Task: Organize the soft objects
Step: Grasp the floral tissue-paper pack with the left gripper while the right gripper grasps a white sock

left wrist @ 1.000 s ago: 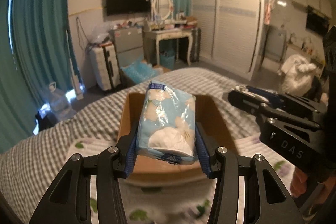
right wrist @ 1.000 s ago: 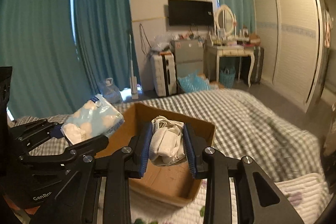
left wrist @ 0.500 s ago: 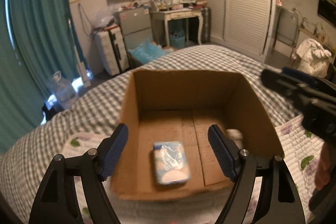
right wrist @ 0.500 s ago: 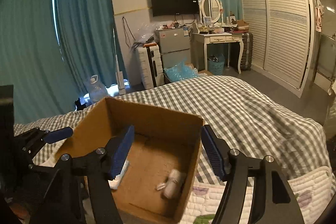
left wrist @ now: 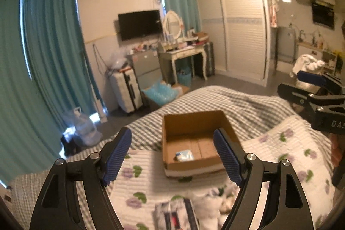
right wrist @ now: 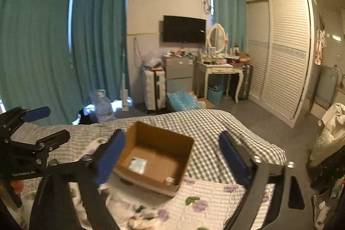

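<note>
The cardboard box [left wrist: 195,139] is sitting open on the bed [left wrist: 248,100], at twelve o'clock from both tools. The blue tissue pack [left wrist: 184,155] is lying on its floor; a white rolled cloth [right wrist: 170,180] is resting in the near corner. The left tool [left wrist: 172,156] is hovering released, nothing between its pads. The right tool [right wrist: 170,156] is spreading its jaws, gripping nothing.
</note>
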`<state>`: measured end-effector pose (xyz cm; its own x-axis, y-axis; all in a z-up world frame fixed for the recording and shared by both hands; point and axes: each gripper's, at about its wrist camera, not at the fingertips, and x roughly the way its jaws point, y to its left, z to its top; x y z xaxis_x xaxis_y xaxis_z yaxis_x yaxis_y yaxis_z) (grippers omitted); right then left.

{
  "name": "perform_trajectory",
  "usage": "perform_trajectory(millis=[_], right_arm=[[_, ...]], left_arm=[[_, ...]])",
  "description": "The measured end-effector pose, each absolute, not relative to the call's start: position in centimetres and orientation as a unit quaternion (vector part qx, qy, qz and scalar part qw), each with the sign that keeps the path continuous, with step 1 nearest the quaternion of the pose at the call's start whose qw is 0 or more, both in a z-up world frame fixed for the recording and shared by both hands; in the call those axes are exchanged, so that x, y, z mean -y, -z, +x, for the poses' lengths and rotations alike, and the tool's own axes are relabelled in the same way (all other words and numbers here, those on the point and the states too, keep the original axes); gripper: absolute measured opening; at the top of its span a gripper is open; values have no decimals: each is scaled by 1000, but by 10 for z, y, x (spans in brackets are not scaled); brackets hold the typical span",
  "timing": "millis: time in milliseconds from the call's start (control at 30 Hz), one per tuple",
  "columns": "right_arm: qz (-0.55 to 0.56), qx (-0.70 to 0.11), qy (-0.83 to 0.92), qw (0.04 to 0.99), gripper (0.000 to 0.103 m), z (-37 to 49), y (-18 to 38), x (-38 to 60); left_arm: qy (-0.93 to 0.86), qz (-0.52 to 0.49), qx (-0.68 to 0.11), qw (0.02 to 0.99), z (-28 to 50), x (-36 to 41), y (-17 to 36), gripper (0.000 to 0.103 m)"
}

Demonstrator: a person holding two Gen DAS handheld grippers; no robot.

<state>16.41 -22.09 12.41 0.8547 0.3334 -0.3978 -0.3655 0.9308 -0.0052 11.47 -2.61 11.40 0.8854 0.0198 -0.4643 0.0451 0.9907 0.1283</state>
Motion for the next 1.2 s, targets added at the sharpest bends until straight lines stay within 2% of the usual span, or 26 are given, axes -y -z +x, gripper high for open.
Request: perform_trajectory(millis=[33, 67, 133, 267, 433, 733, 1033, 1100, 1200], right_arm=[[-42, -197, -186, 962, 99, 154, -127, 220], [-45, -193, -189, 962, 101, 142, -129, 218], [-54, -189, -193, 961, 103, 122, -127, 213], [-78, -200, -201, 956, 103, 94, -100, 199], [-85, -230, -211, 946, 103, 78, -39, 181], [-57, -286, -206, 934, 103, 112, 55, 174], [-40, -305, -199, 930, 103, 140, 94, 168], [-48, -311, -198, 928, 103, 143, 99, 164], [-69, -312, -197, 927, 103, 142, 103, 155]], left_arm=[[3, 69, -239, 969, 105, 24, -114, 83], [-1, 70, -241, 968, 97, 21, -113, 92], [-17, 72, -240, 968, 82, 16, -103, 93], [-44, 72, -275, 958, 72, 9, -60, 93], [-47, 57, -330, 941, 69, 8, 6, 93], [-30, 13, -415, 909, 91, 4, 103, 92], [3, -4, -456, 890, 113, 1, 142, 92], [9, 0, -453, 891, 113, 1, 143, 90], [16, -2, -443, 896, 108, 0, 137, 80]])
